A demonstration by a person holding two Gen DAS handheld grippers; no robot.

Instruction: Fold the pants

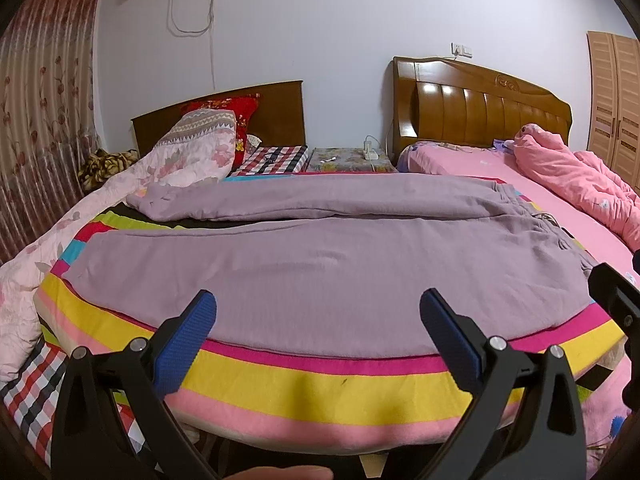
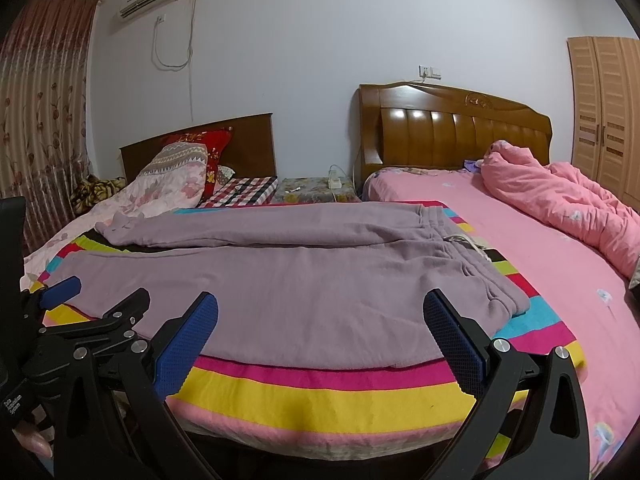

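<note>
Left wrist view: pants are lying flat, legs apart, on the striped blanket over the bed, while left gripper and right gripper are hovering wide open at the near edge, likely lining up a first grab.

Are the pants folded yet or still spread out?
Spread out: the pants lie flat on the striped blanket, both legs side by side, unfolded.

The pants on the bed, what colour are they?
The pants are plain dusty mauve-purple, seen best in the left wrist view.
</note>
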